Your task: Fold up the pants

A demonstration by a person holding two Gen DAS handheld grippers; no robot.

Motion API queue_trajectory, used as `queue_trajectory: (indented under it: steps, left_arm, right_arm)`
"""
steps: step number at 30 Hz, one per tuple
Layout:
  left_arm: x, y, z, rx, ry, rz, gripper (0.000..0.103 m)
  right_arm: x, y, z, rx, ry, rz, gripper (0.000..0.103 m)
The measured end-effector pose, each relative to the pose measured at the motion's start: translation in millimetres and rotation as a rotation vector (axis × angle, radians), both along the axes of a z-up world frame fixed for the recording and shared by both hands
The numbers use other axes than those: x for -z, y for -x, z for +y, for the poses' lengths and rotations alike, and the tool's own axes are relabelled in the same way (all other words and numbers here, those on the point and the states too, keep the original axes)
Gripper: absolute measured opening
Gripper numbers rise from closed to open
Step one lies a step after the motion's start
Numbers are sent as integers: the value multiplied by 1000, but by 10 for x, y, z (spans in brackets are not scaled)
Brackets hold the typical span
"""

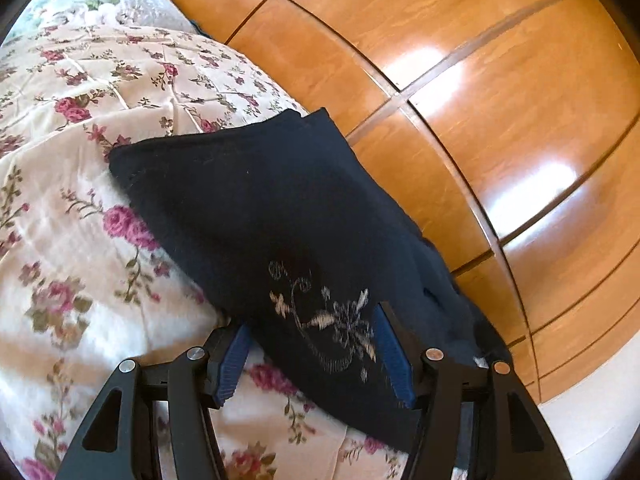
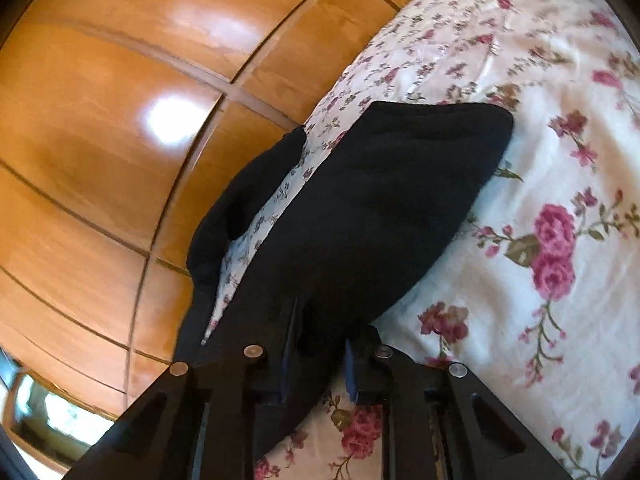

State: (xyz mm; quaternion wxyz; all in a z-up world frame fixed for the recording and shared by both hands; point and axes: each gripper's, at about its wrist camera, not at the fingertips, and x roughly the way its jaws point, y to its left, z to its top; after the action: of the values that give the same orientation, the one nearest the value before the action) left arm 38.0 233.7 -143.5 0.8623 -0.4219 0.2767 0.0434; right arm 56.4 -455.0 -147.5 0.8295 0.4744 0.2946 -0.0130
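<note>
Gripper (image 1: 316, 344) astride pants (image 1: 256, 200), floral bedspread (image 1: 80, 208)

1. A bed covered by a cream quilt (image 1: 80, 208) printed with pink roses carries everything.
2. Dark navy pants (image 1: 260, 208) lie directly on the quilt, near its edge beside the wooden wardrobe (image 1: 480, 80).
3. A floral pillow (image 1: 100, 4) lies beyond the pants.
</note>
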Motion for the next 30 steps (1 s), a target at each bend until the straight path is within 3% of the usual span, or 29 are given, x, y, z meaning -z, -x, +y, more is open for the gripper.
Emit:
queue_trajectory:
  steps: [4,6,12,19,24,30]
  left_arm:
    - [16,-80,17,-47,-15,40,54]
    - [50,-124,5,-62,-64,79,30]
    - [109,-153,134,-38,-17,121,9]
    - [-159,17,221,-12,-8,68,7]
    - [-412,232,209,14,-52,12,6]
    - [-438,553,307,-2,-24,20,6]
  right_arm:
    - [16,-43,-6,-6,31,18,12]
    - [21,-34,3,-2,39,18,9]
    - [-19,-34,69,11,110,24,7]
    - [-290,53,59,45,185,13,8]
    - [-487,156,58,27,211,-3,8]
    - [-634,396,64,2,244,-17,8]
